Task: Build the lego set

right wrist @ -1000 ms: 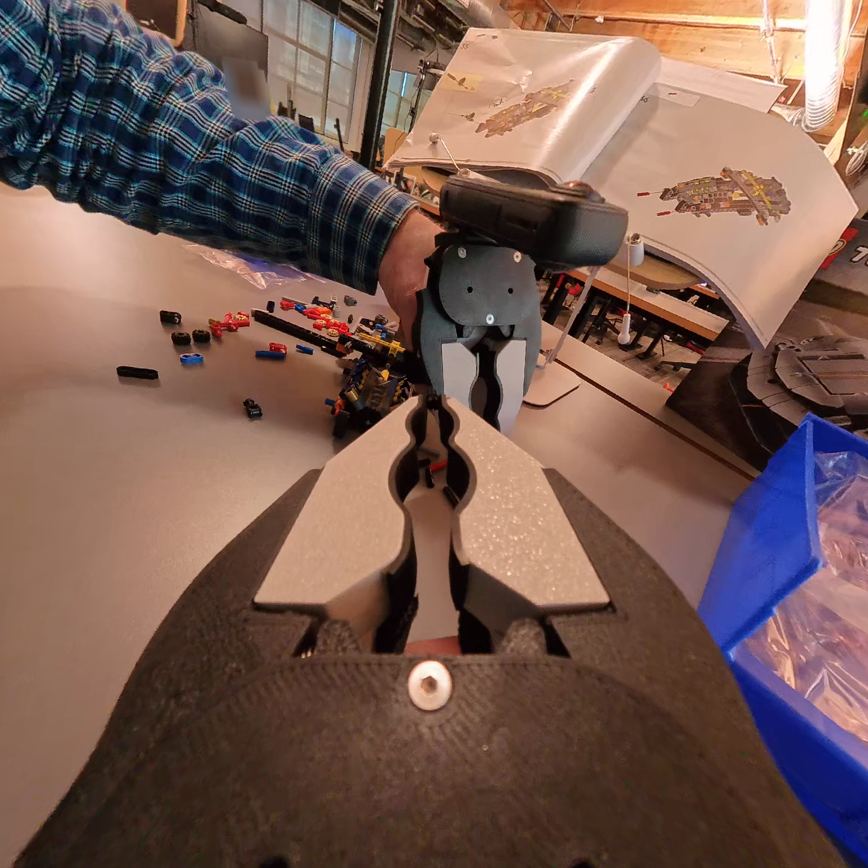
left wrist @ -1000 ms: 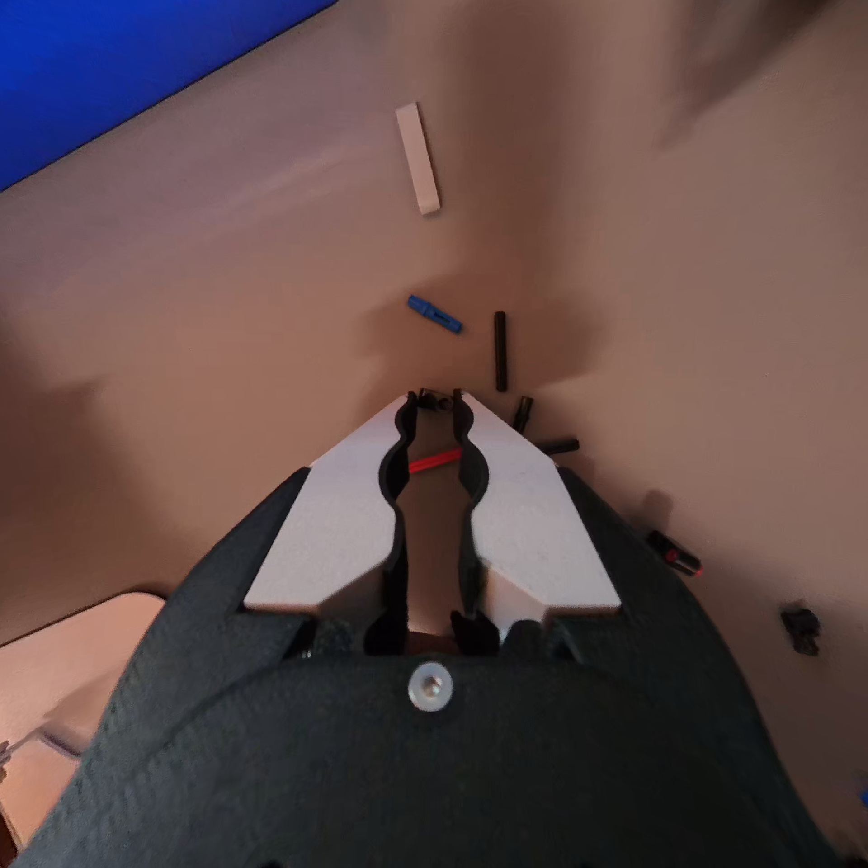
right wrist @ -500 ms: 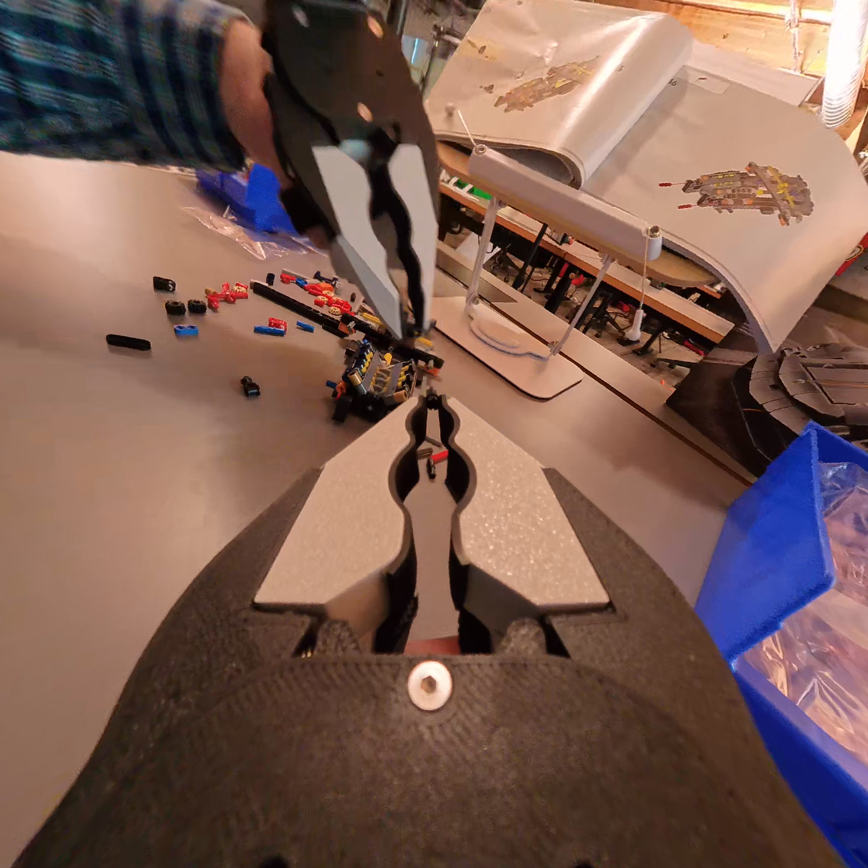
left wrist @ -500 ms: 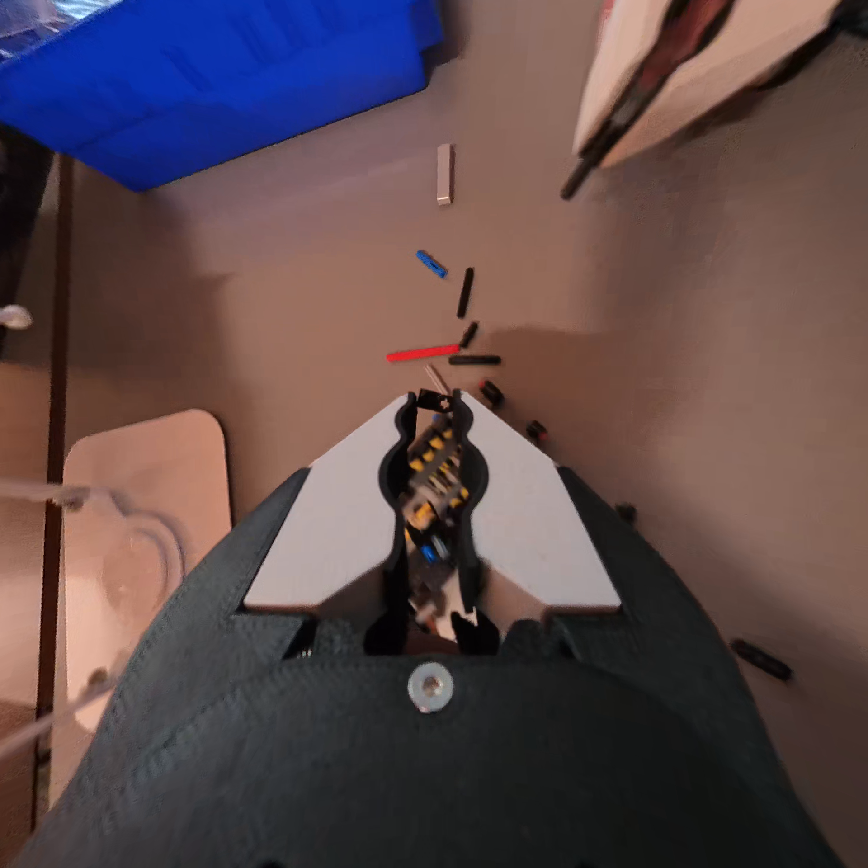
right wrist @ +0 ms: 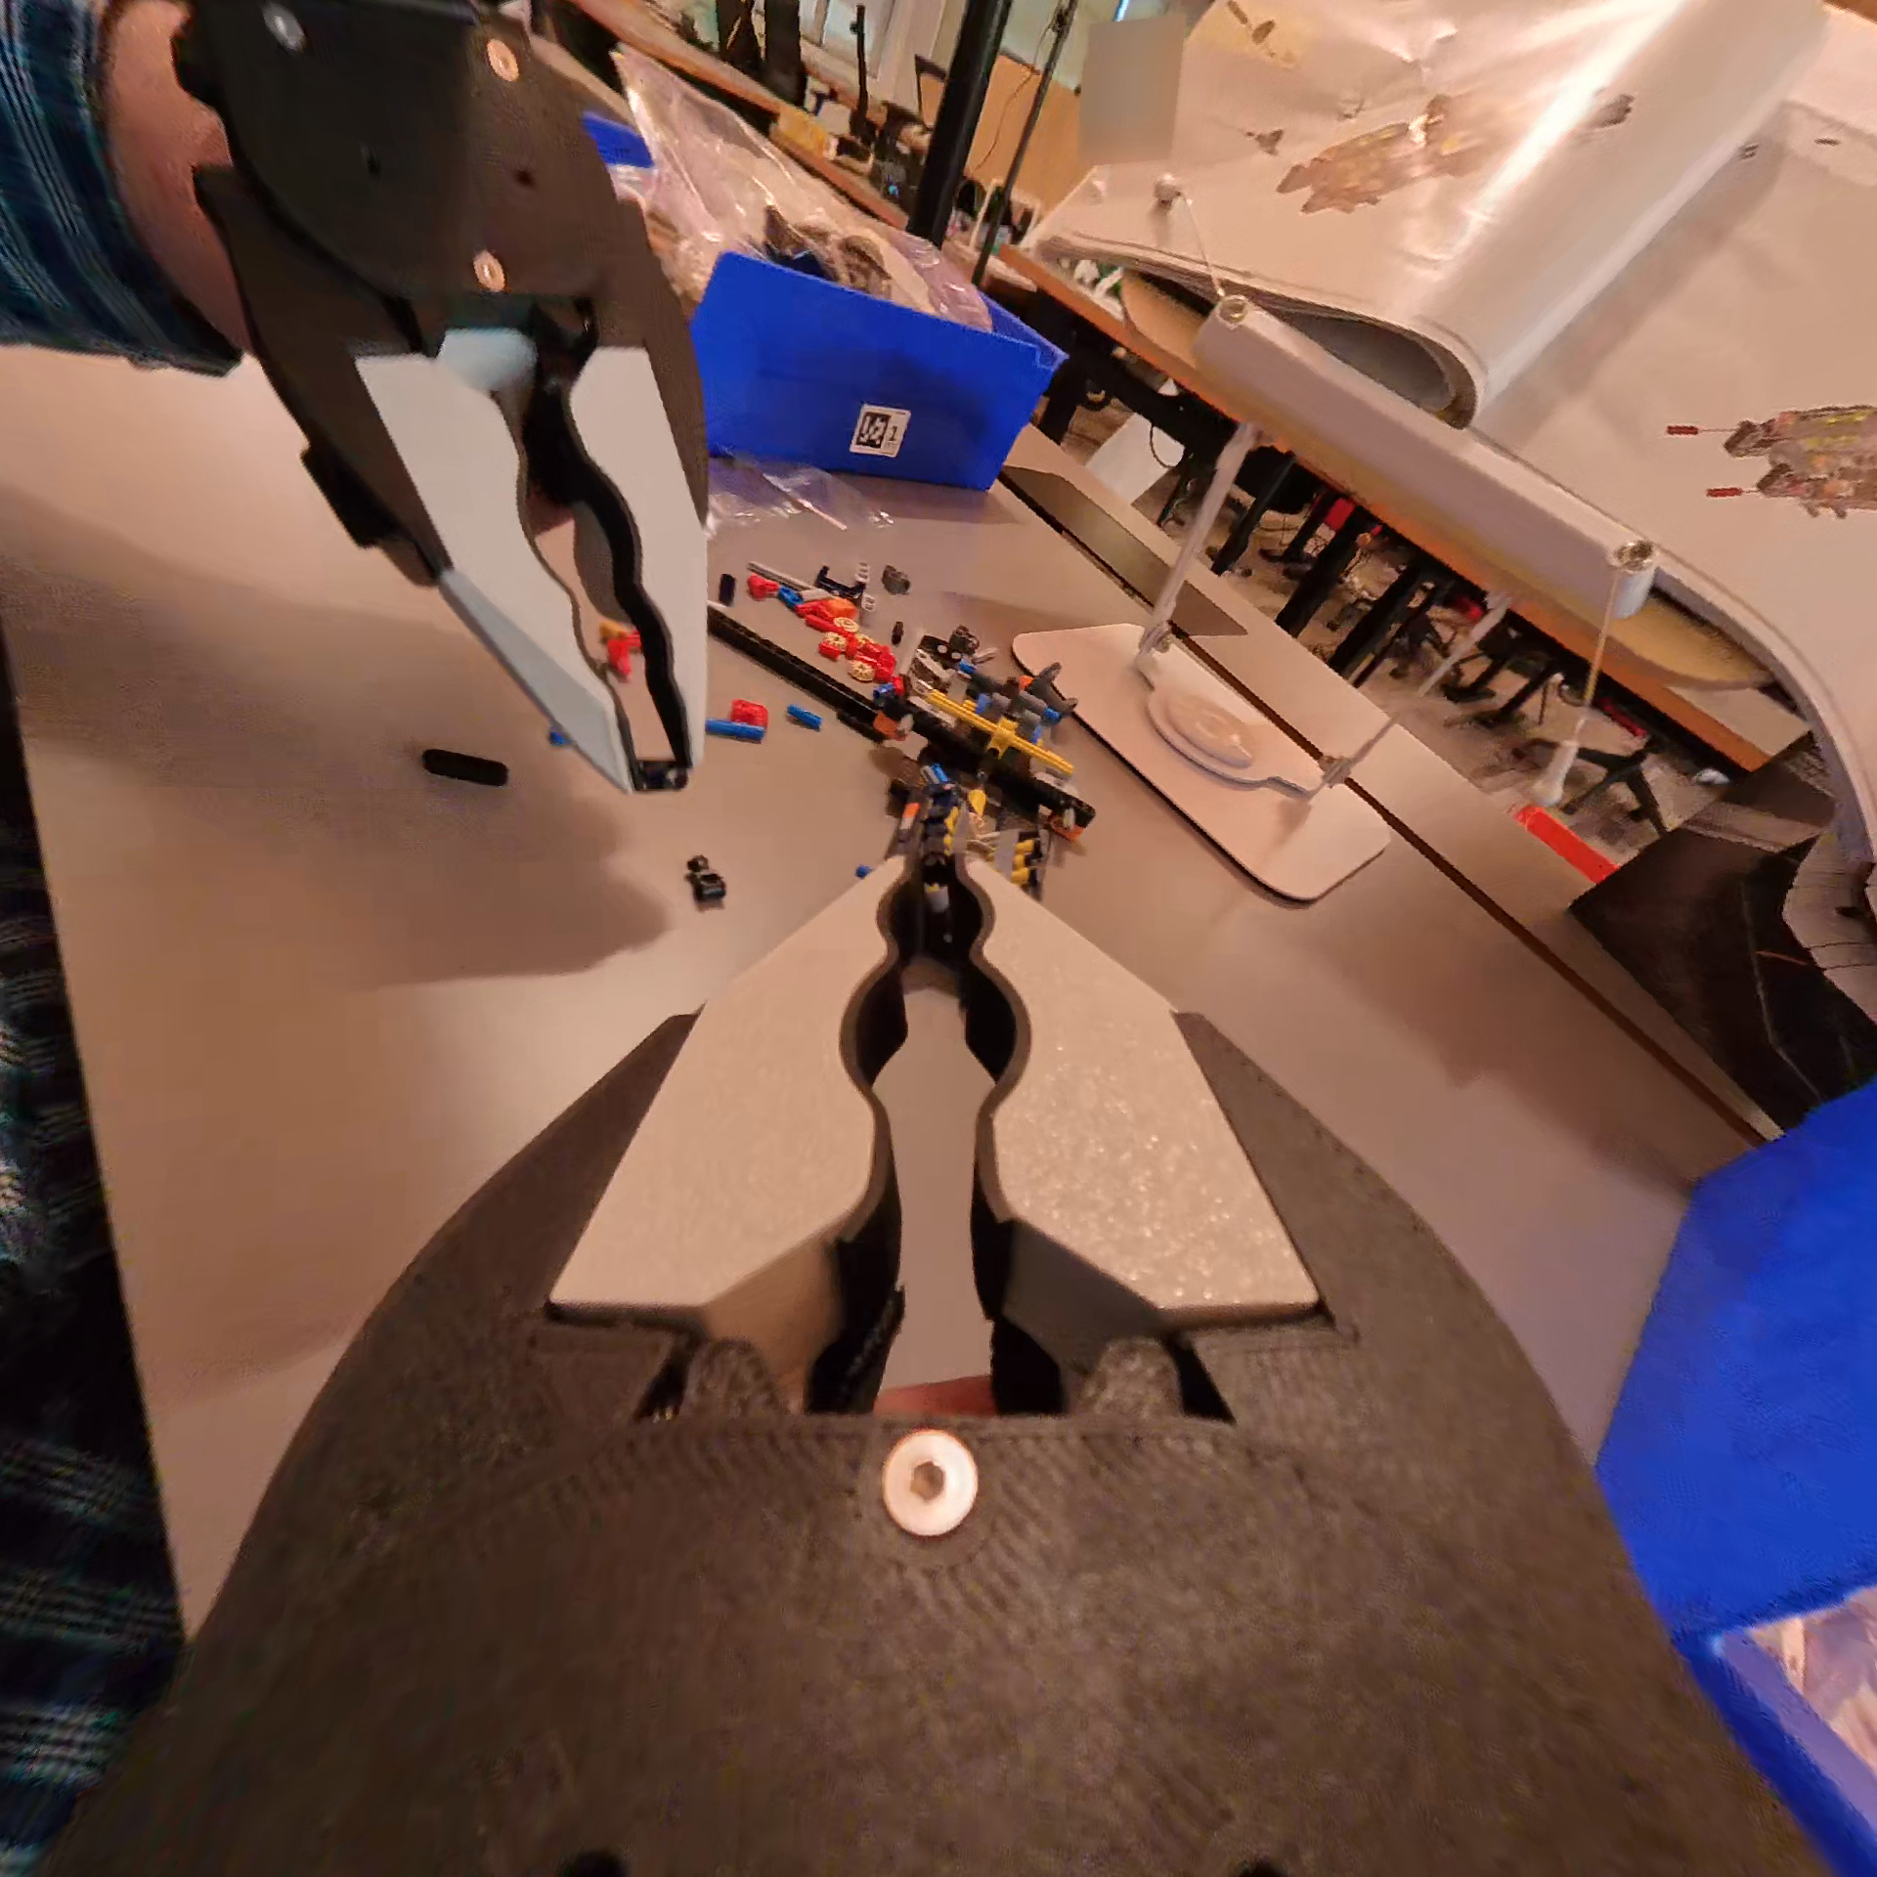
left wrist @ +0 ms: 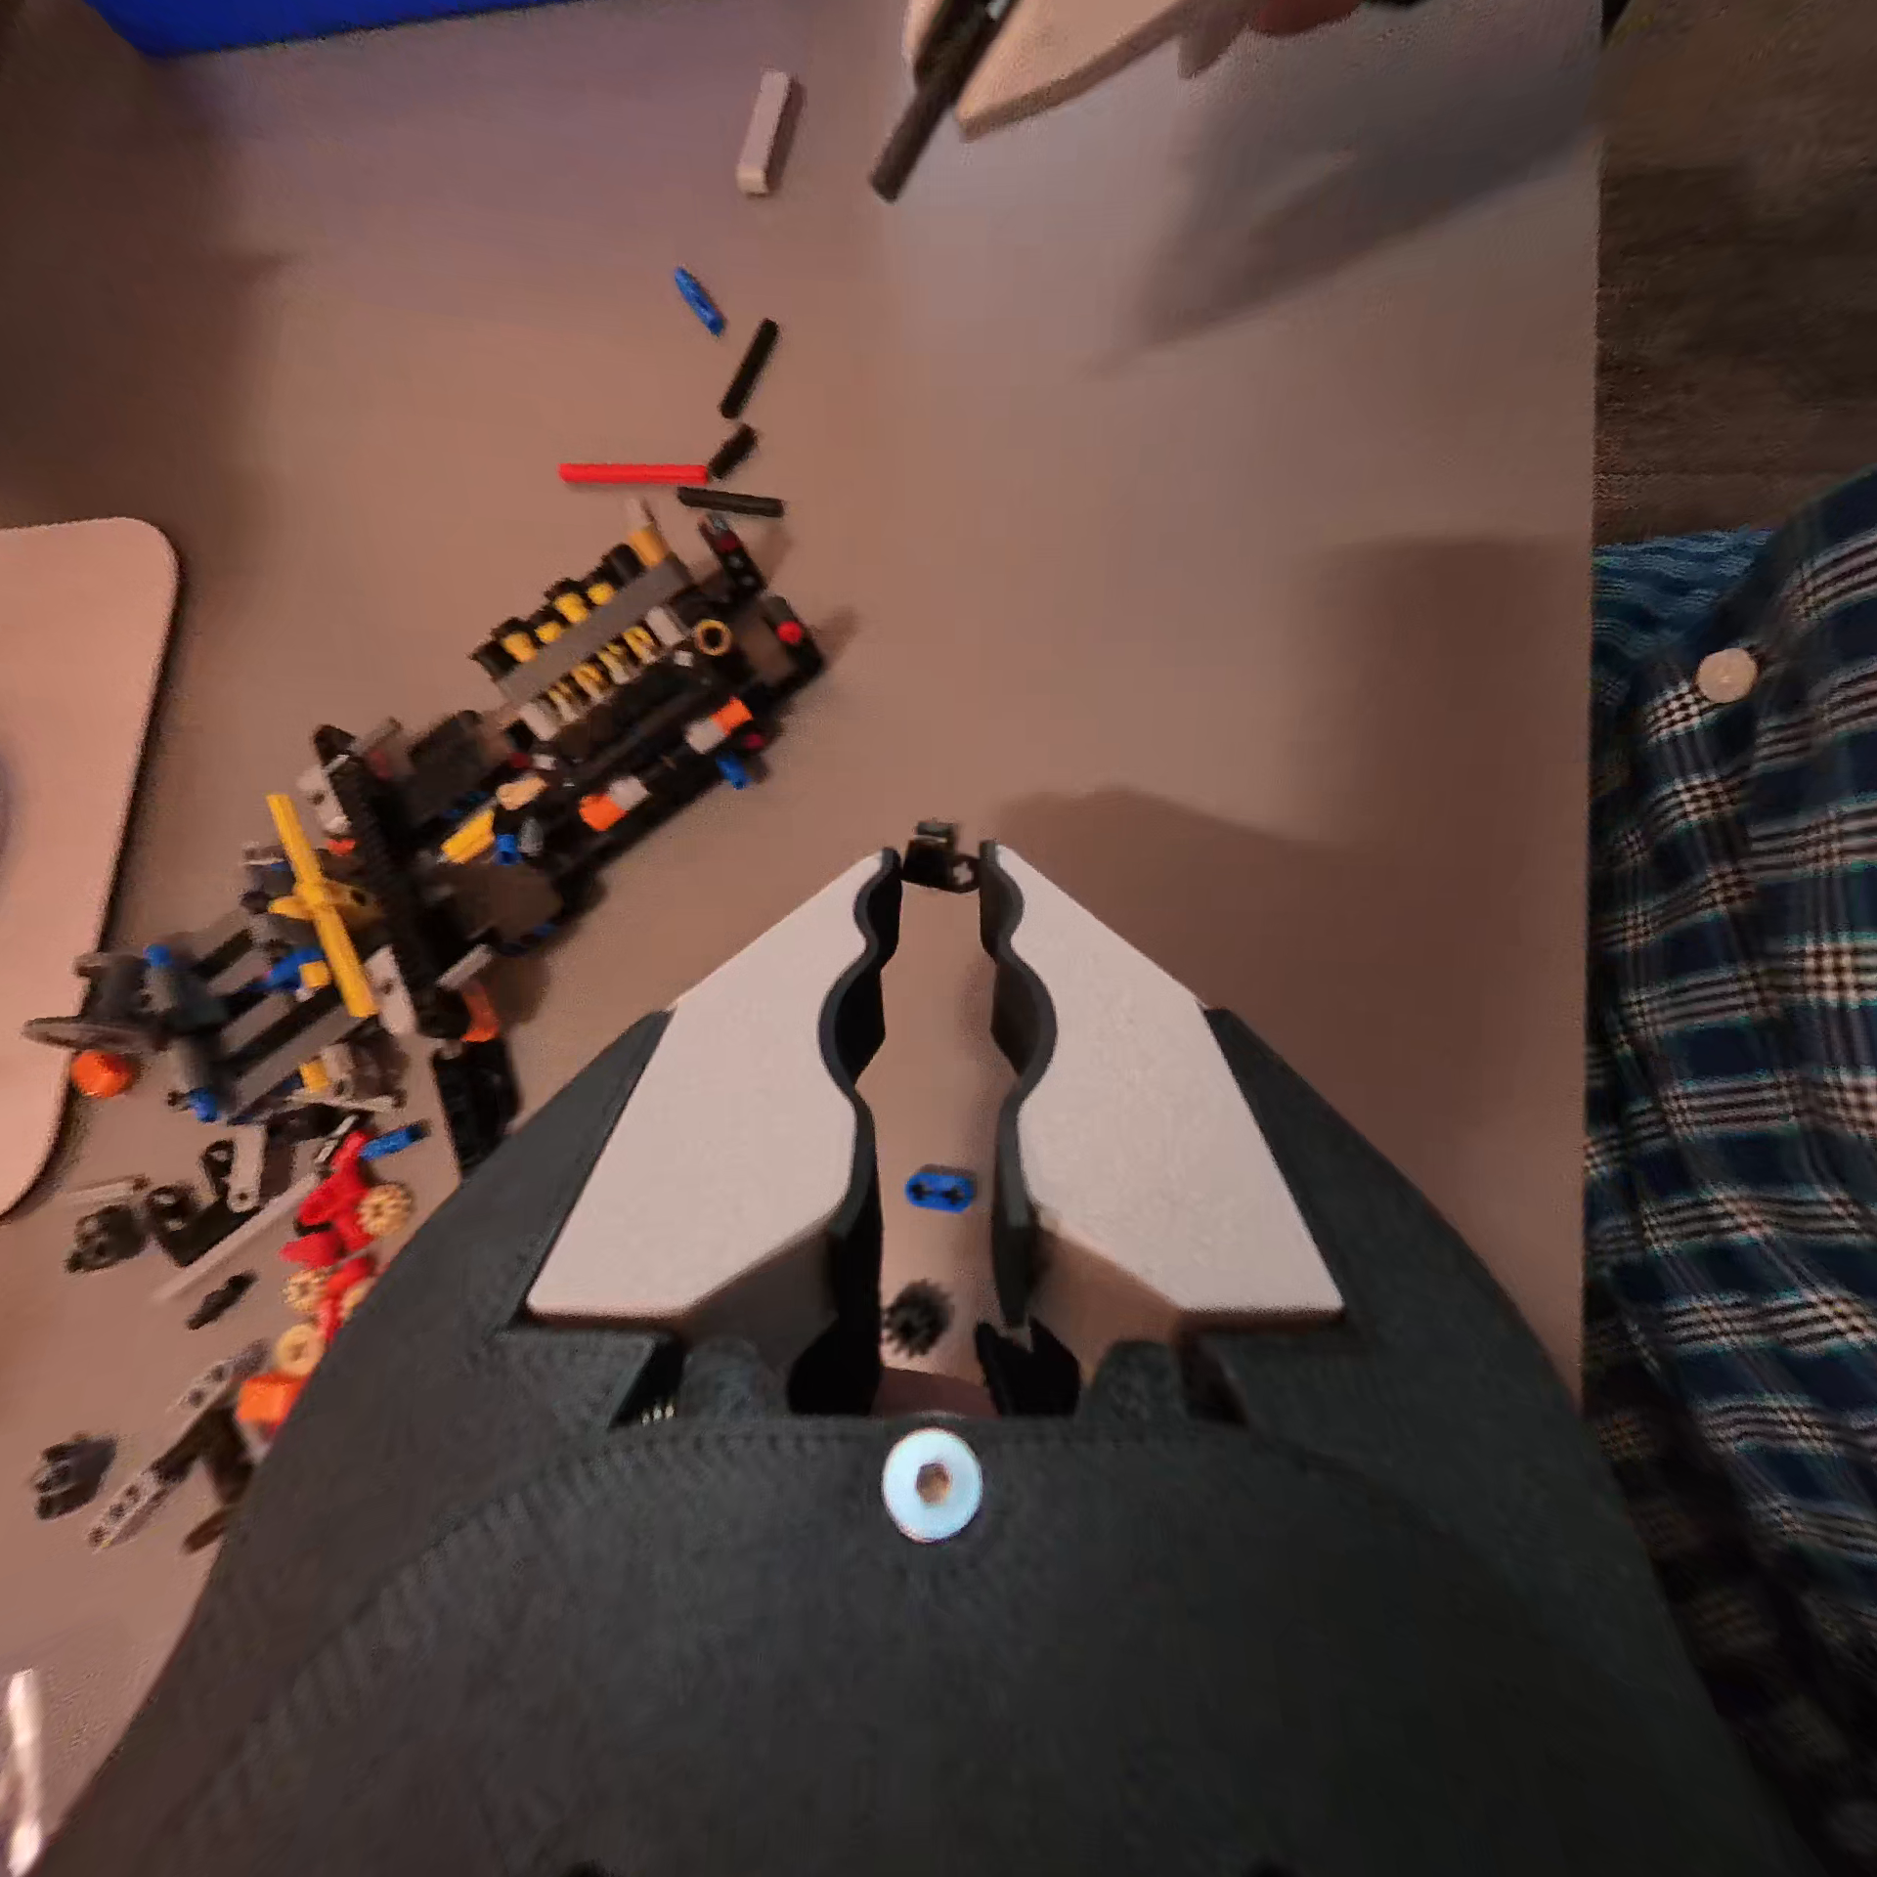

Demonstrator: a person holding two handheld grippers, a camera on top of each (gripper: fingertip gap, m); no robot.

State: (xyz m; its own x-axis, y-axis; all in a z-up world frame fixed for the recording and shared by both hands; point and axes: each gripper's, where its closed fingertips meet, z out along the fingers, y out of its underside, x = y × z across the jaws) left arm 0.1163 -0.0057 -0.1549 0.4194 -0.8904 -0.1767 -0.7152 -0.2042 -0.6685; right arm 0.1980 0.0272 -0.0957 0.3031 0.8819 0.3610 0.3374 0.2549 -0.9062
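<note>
Lifted since before, left hand-held gripper pinches small black piece; right hand-held gripper nearly closed, empty; lego build multicolored, unfinished on worktop.

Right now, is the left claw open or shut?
Shut on a small black lego piece: it bridges the narrow gap between the left claw's tips in both views.

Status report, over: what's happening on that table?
Left hand-held gripper raised, pinching a small black piece. Right hand-held gripper: grip unclear. Lego model half-built on table, nothing blocking it.
</note>
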